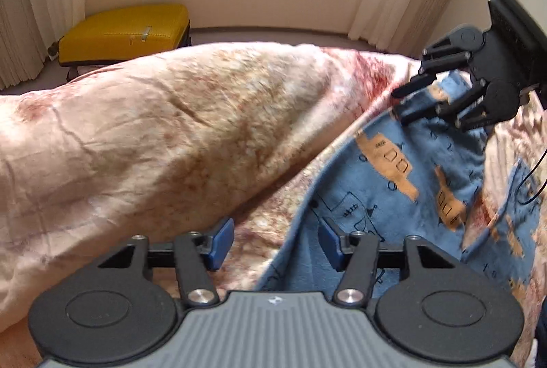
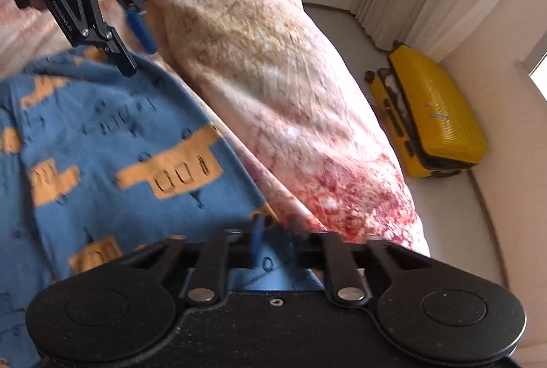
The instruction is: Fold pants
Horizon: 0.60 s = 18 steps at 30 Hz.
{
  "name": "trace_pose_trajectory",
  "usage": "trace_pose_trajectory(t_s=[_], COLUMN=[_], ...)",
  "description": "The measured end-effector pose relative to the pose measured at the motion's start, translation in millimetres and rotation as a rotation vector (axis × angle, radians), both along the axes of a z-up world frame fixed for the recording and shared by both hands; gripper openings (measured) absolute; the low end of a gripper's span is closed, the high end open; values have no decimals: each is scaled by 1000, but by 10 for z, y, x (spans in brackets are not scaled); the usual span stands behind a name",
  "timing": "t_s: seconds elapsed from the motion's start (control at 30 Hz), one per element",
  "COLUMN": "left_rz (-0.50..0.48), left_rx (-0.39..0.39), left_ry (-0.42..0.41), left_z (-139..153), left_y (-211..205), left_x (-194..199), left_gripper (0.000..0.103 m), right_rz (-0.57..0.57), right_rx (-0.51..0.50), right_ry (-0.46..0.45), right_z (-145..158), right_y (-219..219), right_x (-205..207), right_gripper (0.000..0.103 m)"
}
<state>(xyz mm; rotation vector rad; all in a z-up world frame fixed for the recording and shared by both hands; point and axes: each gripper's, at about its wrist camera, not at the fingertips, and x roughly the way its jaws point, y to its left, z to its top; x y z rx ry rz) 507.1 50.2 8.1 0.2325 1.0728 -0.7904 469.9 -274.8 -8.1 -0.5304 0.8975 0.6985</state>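
Blue pants (image 2: 102,142) with orange print lie on the bed just beside the pink duvet (image 1: 143,135), their far parts cut off by the frame. Left gripper (image 1: 273,243) stands released over the pants' edge, nothing pinched. Right gripper (image 2: 273,231) is blurred; pants cloth sits between its fingers, but the grip cannot be told.

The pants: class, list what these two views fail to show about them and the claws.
- Pants: waistband and leg ends cut off by the frame edges, both views.
- Right claw: motion blur in the right wrist view; grip on the fabric unclear.
- Left claw: open; contact with the pants edge unclear.
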Motion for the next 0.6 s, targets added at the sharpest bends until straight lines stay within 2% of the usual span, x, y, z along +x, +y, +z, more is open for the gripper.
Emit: trace_pose_trajectory(t_s=[0.03,0.13,0.2,0.33,0.4,0.47,0.53,0.57,0.6], left_rz=[2,-6,-1,19,25,18,7,0,3], left_rx=[-6,15,37,49,44,31,25,26,39], left_ry=[18,63,88,109,123,143,174,190,196], left_z=[14,4,-32,-96,-96,-106,-148,-165,-180], left_y=[71,215,270,324,338,344,324,310,296], left_x=[17,17,-18,-71,-73,-73,-75,-74,-84], left_gripper=[62,70,70,69,59,53,40,19,6], right_rz=[2,6,14,19,25,19,5,-1,-8], right_rx=[7,-2,-7,-19,-36,-45,-46,-48,-54], right_ry=[9,26,36,41,49,69,99,109,112], right_z=[9,-6,-22,-60,-81,-92,-110,-121,-130], right_y=[-7,31,80,181,219,232,236,242,254], right_x=[3,22,39,81,108,140,180,190,186], right_gripper=[37,38,38,31,28,24,24,23,15])
